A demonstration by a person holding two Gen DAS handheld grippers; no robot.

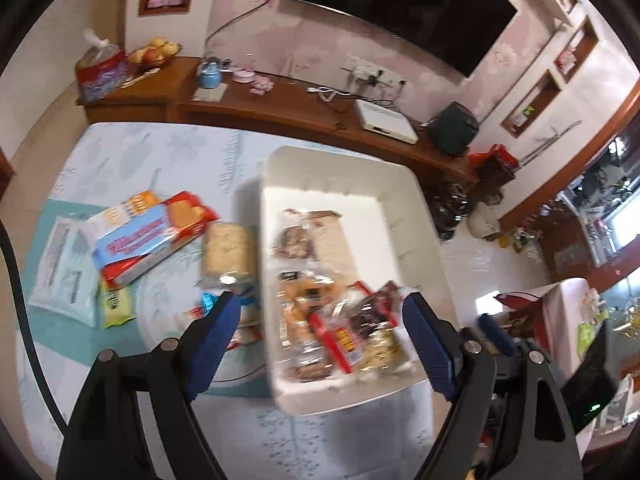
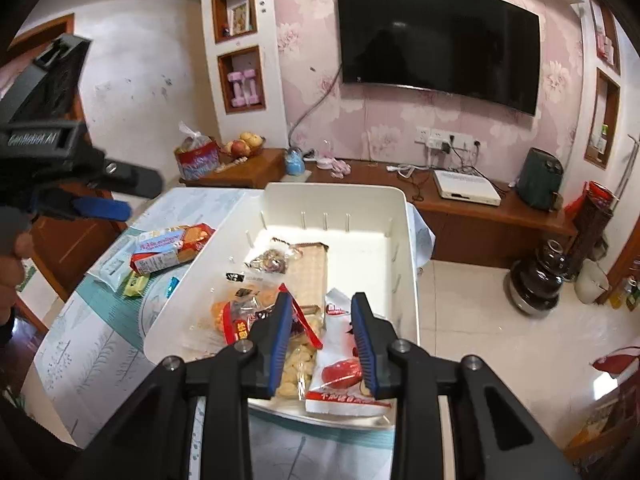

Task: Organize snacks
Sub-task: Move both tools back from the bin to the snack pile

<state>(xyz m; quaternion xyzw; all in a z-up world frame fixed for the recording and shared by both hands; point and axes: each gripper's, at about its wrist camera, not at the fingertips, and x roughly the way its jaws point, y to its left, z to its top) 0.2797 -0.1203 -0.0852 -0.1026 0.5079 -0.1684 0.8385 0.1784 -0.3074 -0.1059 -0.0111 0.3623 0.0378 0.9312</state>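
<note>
**Snack sorting: white bin part-filled, loose packets waiting on the surface**

Item 1, white bin (image 2: 404,216). It stands on the surface (image 2: 92,344), at its right side and close to its near edge. I judge it to be the collecting point, since most packets already lie inside it.

Contents of the bin: a wafer packet (image 2: 310,276) toward the back; a clear bag of small sweets (image 2: 270,262) beside it; an orange biscuit bag (image 2: 236,306); a bag of pale puffs (image 2: 298,356); a white-and-red packet (image 2: 340,376) at the near wall.

Item 2, loose snacks left of the bin: a blue-and-red biscuit box (image 1: 148,240), a pale flat packet (image 1: 64,268), a small green packet (image 1: 116,304) and a round cracker roll (image 1: 230,252) just beside the bin wall.

Item 3, my right tool (image 2: 320,340). It is spread, fingers low over the white-and-red packet and the puffs, gripping nothing that I can see.

Item 4, my left tool (image 1: 320,332). It is spread wide and empty, hovering above the bin's near end. I judge the loose snacks are the work left.
</note>
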